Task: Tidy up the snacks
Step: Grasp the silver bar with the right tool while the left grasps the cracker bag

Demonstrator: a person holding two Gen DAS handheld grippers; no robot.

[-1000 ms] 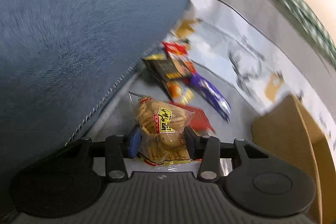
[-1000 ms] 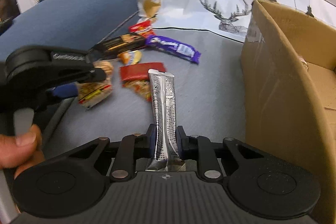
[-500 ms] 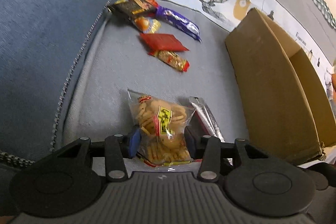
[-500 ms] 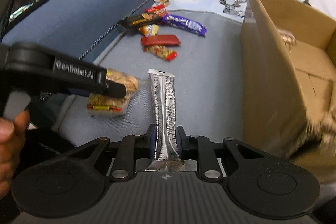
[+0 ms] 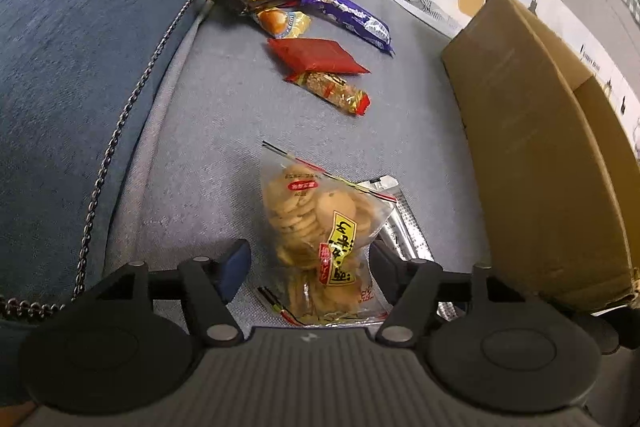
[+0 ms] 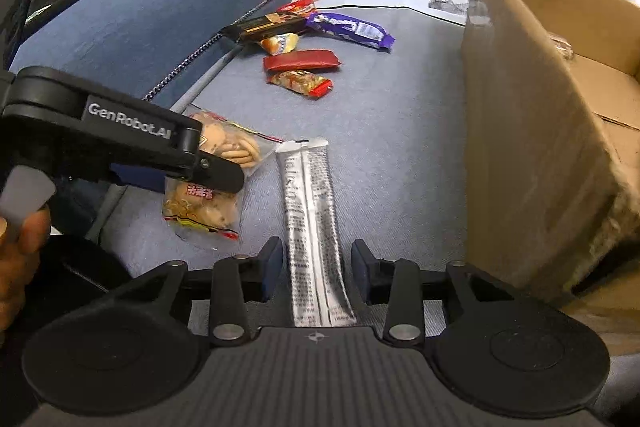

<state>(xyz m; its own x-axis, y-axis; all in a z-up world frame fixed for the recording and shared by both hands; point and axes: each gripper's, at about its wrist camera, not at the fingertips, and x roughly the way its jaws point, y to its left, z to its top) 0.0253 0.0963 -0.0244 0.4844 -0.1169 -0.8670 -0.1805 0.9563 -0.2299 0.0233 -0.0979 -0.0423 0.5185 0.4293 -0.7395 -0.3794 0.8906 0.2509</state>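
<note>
Left wrist view: the left gripper (image 5: 306, 259) stands over a clear cracker bag (image 5: 320, 227) on the grey sofa seat (image 5: 208, 115); its fingers are opening, pads clear of the bag lying between them. Right gripper (image 6: 318, 261) likewise opens around a silver stick packet (image 6: 312, 223), untouched by either pad. Both packets were clamped half a second ago. Bare seat separates these two from the cluster of five small snacks (image 5: 316, 55) near the blue armrest (image 5: 80, 27). The cardboard box (image 6: 532, 131) wall bounds the right side; the armrest's seam bounds the left.
</note>
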